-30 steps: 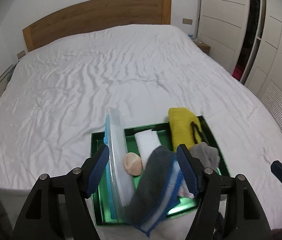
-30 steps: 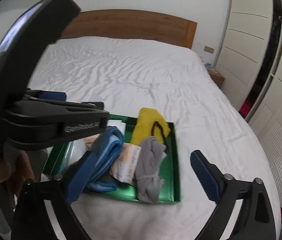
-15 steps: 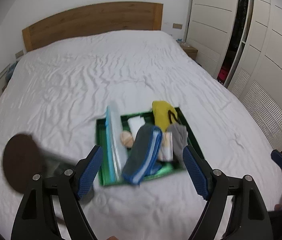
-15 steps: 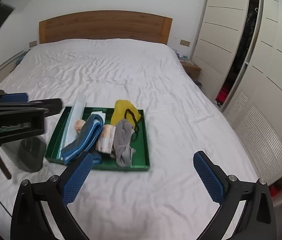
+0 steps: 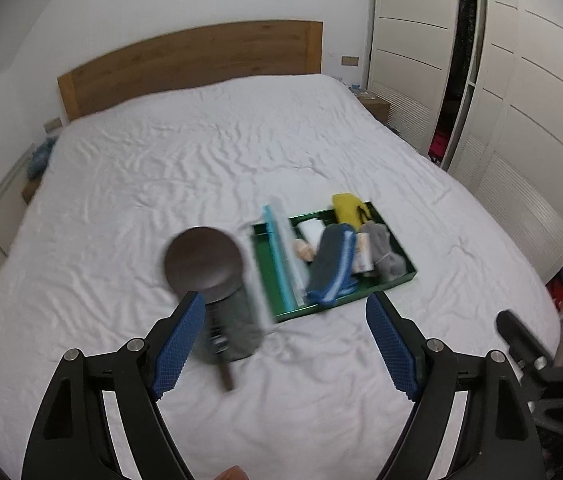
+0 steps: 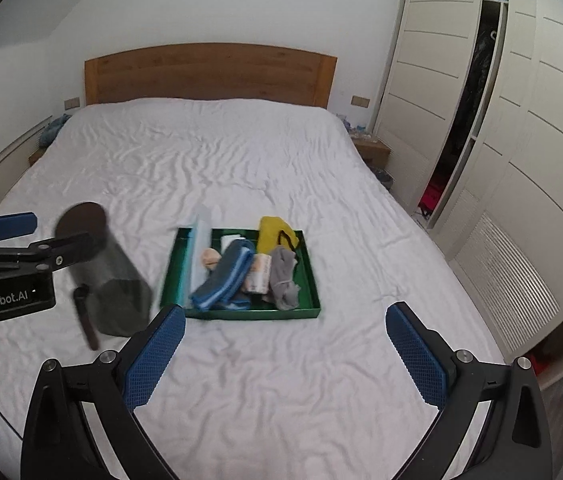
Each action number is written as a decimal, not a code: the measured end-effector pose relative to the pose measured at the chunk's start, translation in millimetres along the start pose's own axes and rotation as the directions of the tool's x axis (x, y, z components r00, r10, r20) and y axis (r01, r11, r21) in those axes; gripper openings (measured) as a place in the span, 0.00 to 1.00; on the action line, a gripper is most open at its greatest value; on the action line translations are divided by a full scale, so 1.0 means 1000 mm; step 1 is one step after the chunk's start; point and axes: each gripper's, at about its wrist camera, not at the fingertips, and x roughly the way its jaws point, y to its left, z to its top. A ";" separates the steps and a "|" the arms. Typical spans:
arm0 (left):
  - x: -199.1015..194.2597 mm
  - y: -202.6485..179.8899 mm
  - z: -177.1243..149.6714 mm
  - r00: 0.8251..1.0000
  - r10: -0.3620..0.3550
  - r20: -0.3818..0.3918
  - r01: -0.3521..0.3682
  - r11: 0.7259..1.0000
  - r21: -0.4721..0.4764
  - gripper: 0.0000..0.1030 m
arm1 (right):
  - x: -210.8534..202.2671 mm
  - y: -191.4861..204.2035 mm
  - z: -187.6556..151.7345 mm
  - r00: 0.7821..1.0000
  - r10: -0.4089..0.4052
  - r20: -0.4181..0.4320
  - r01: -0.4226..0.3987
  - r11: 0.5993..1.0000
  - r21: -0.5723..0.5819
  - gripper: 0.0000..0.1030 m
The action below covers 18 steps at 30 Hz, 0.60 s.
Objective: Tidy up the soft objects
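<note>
White bed [image 6: 241,152] carries a green tray [image 6: 301,312] of soft cloths beyond both grippers' fingers; left gripper [image 5: 285,344] and right gripper [image 6: 285,356] gape wide, holding nothing.

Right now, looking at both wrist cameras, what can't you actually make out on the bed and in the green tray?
- Dark round-topped object, left wrist view: motion blur hides what it is.
- Same object, right wrist view: the left tongs cover part of it.
- Small packet in the green tray: print too small to read.
- Right tongs, left wrist view: cut off by the frame edge.
</note>
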 end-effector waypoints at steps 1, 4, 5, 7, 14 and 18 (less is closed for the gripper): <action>-0.009 0.007 -0.005 1.000 0.009 0.005 -0.009 1.000 0.004 0.76 | -0.011 0.007 -0.002 1.000 0.005 -0.004 -0.005 1.000 0.011 0.99; -0.029 0.023 -0.016 1.000 -0.008 -0.008 0.008 1.000 0.003 0.76 | -0.043 0.026 -0.006 1.000 0.000 -0.021 0.001 1.000 0.029 0.99; -0.038 0.030 -0.020 1.000 -0.013 -0.017 0.013 1.000 -0.005 0.76 | -0.052 0.031 -0.006 1.000 -0.001 -0.025 0.002 0.999 0.037 1.00; -0.054 0.041 -0.029 0.999 -0.031 -0.024 0.031 0.999 -0.012 0.76 | -0.075 0.042 -0.005 0.999 0.000 -0.032 0.001 0.999 0.049 1.00; -0.101 0.066 -0.042 0.999 -0.044 -0.023 0.043 0.999 -0.032 0.77 | -0.141 0.072 0.010 1.000 -0.003 -0.012 0.003 1.000 0.031 1.00; -0.119 0.074 -0.044 1.000 -0.016 -0.026 0.015 0.997 -0.070 0.77 | -0.160 0.076 0.018 0.999 0.031 -0.012 -0.031 1.000 0.005 1.00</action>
